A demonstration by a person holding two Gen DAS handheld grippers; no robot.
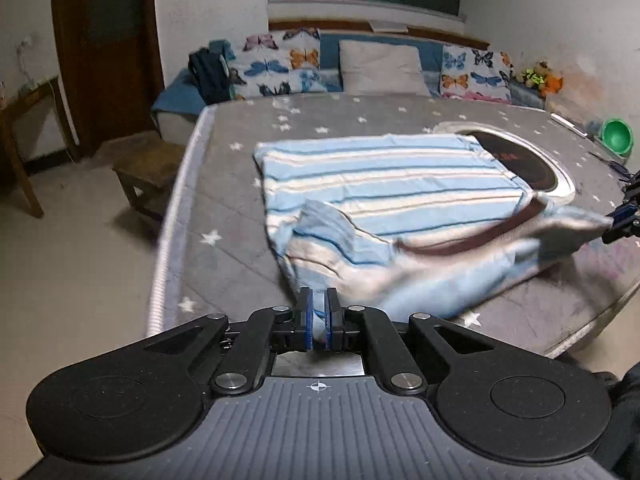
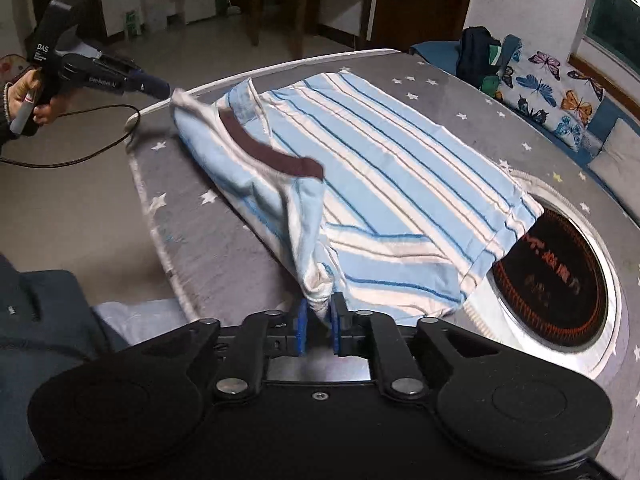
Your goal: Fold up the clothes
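A light-blue and white striped shirt (image 1: 384, 184) with a dark brown collar (image 2: 276, 156) lies on a grey star-patterned table (image 1: 224, 208). Its near edge is lifted off the surface at two corners. My left gripper (image 1: 319, 312) is shut on one corner of that edge. My right gripper (image 2: 318, 320) is shut on the other corner, where the cloth bunches between the blue pads. From the right wrist view the left gripper (image 2: 164, 88) shows at the upper left, held by a hand. The right gripper (image 1: 618, 224) shows at the right edge of the left wrist view.
A round black cooktop with a metal rim (image 2: 560, 280) is set into the table, partly under the shirt. A green bowl (image 1: 618, 136) sits at the far right. Butterfly-print cushions (image 1: 276, 64) line a bench behind. A wooden stool (image 1: 148, 168) stands left of the table.
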